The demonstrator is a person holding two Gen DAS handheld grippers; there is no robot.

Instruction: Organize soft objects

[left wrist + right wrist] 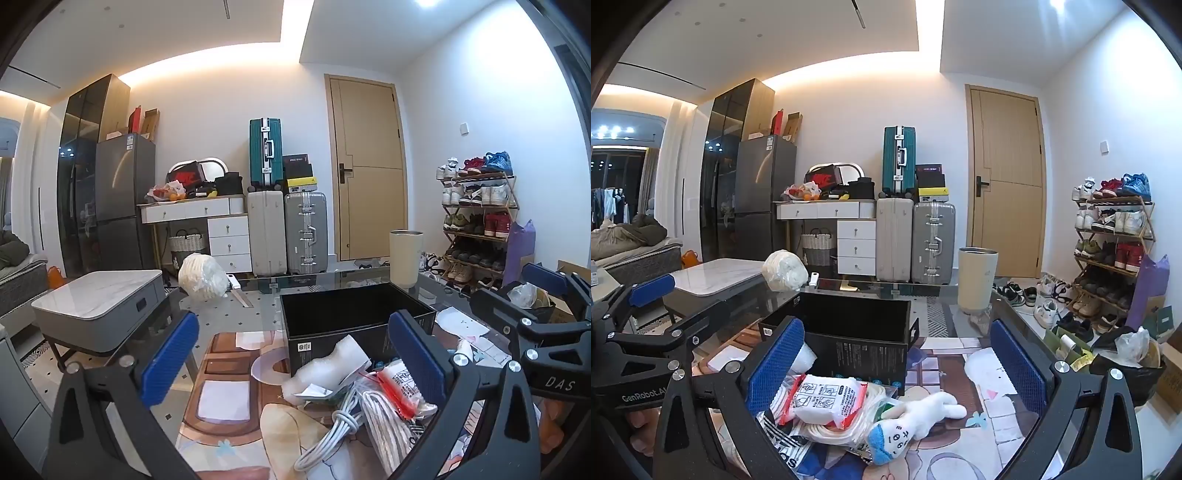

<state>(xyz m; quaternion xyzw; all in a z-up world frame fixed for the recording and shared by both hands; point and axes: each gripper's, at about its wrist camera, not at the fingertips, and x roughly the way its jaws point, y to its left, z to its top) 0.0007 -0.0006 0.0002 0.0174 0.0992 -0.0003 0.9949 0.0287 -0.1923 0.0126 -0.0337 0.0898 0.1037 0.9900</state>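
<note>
Nearest the right gripper (897,373), whose jaws stand wide apart around nothing, lies a heap of soft things on the glass table (945,317). A small white plush toy (916,413) with a blue end lies at the front of the heap, limp and very light by the look of it; its narrow middle seems the best place to pinch, since the limbs would likely flop. Just beside it a white packet with red edges (827,398) rests on a coil of white cord (831,430); the packet looks squashy and probably slick in its wrapper, so a hold across its flat body should serve better than one at a corner. The left gripper (291,354) is likewise spread open and holds nothing, above the same heap, where a bundled white cable (332,435) and a piece of white foam (332,365) show; the foam would dent easily. Behind the heap stands an open black box (857,332), seemingly empty. Farther back, near the table's far edge, sit a cream cup (975,280) and a white bagged bundle (785,271).
</note>
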